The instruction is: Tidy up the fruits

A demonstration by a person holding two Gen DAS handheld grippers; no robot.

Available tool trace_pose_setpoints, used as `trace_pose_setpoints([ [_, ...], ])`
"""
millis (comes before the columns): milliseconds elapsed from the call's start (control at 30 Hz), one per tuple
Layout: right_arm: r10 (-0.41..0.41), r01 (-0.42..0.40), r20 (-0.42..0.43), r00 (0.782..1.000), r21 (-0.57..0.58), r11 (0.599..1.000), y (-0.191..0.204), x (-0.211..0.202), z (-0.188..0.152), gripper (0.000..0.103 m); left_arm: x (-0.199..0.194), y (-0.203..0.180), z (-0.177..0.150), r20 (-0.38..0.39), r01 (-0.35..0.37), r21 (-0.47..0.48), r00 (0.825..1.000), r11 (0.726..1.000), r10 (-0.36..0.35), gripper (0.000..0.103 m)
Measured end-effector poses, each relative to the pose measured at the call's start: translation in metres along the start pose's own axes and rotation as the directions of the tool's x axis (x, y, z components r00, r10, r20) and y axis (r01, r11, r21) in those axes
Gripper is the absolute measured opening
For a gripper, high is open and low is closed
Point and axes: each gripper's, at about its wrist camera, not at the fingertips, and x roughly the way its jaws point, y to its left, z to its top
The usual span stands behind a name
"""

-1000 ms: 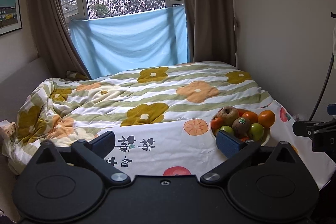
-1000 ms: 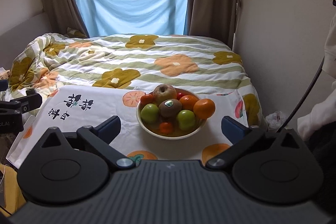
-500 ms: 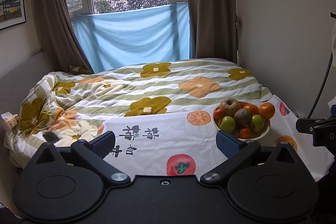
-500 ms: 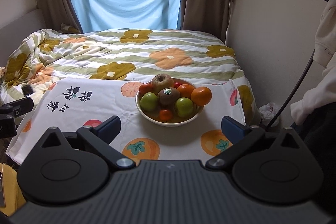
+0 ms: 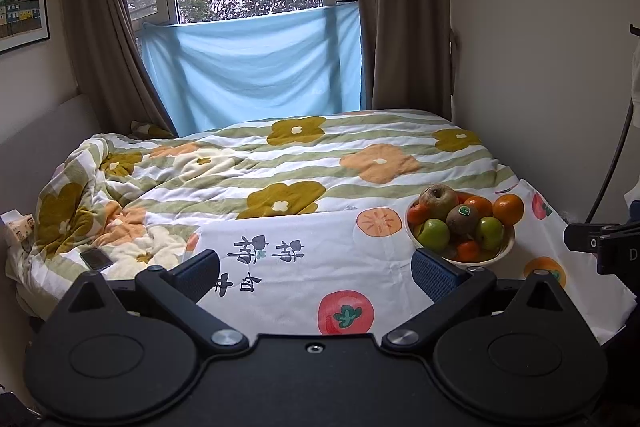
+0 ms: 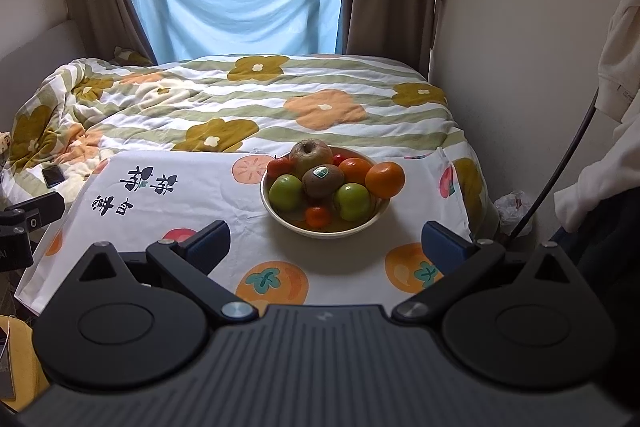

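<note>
A white bowl [image 6: 280,217] heaped with fruit stands on a white fruit-print cloth [image 6: 200,203]. It holds a brownish apple [image 6: 311,153], a kiwi [image 6: 322,181] with a sticker, two green apples [image 6: 285,191], oranges [image 6: 385,179] and small red tomatoes [image 6: 280,167]. My right gripper [image 6: 325,242] is open and empty, held above the cloth just short of the bowl. My left gripper [image 5: 316,269] is open and empty, to the left of the bowl [image 5: 505,251]; its right finger is near the bowl's rim.
The cloth lies on a bed with a floral striped quilt [image 5: 280,163]. A phone [image 5: 96,259] lies on the quilt at the left. A wall runs along the right side. A blue sheet [image 5: 256,67] hangs below the window. A white garment [image 6: 624,67] hangs at the right.
Both grippers have pulled back and risen, so more of the cloth shows in front of the bowl. Both stay open and empty.
</note>
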Motion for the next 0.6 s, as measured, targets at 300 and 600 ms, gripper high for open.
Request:
trace_pose_setpoints([
  [300,-0.001,0.001,-0.008,1.0,0.0,1.0,0.003,0.0034,-0.0008,0.103,0.0024,0.0047,-0.0006,-0.006,-0.009,-0.002,1.0,1.0,0.009,0.103],
  [600,0.003,-0.003,-0.016,1.0,0.004,1.0,0.0056,0.007,-0.0015,0.103,0.0047,0.009,0.0002,-0.013,-0.011,-0.001,1.0,1.0,0.011,0.103],
])
